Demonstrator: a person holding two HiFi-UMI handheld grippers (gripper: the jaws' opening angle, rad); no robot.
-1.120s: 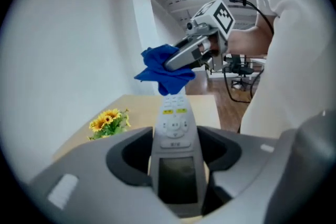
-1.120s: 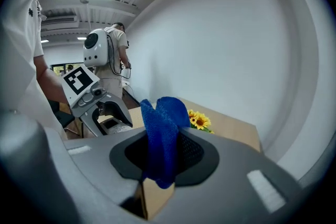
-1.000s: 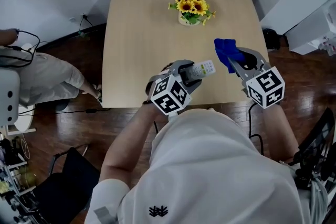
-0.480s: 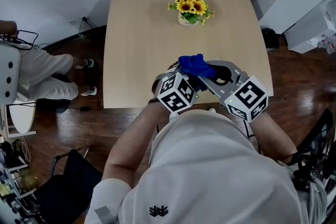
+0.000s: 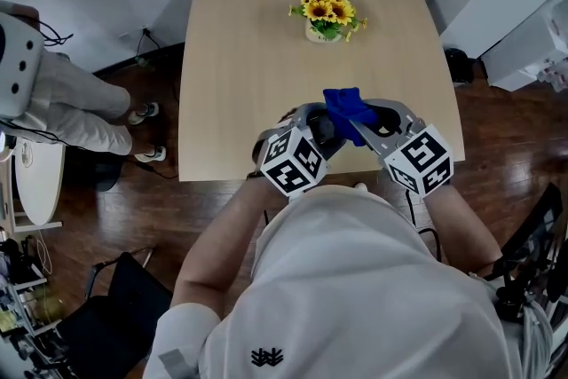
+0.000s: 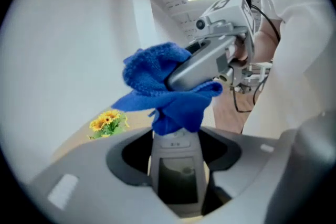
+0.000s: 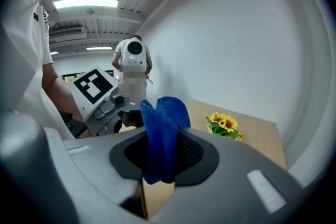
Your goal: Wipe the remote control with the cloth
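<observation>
L tongs (image 6: 176,145) clenched on remote control (image 6: 177,178): body gripped at both sides, display end nearest the cam, far end pointed away. R tongs (image 7: 161,150) clenched on cloth (image 7: 164,126): blue terry, folded, pinched btw the pads w/ a bunch stuck up past the tips and a short tail hung below. In L gripper view the cloth is laid over the remote's far end, w/ contact seen on the top face. Most of the buttons are covered, and only the display and one button row are left visible. R tongs are seen there coming in from upper right, angled down onto the remote. In head view both tongs are held close together above the near part of the desk (image 5: 240,40), tips met, cloth bunched on top btw them, remote almost fully hidden under it. Marker cubes on both are faced up toward the cam. Desk is light wood, squarish. A small pot of sunflowers (image 5: 327,13) is placed near the far centre, well apart from the tongs. Dark wood floor (image 5: 133,191) is seen round the desk. A second person (image 5: 84,102) in light trousers is stood on it at the left, clear of the desk. Lower frame is filled by the operator's white shirt (image 5: 355,280).
</observation>
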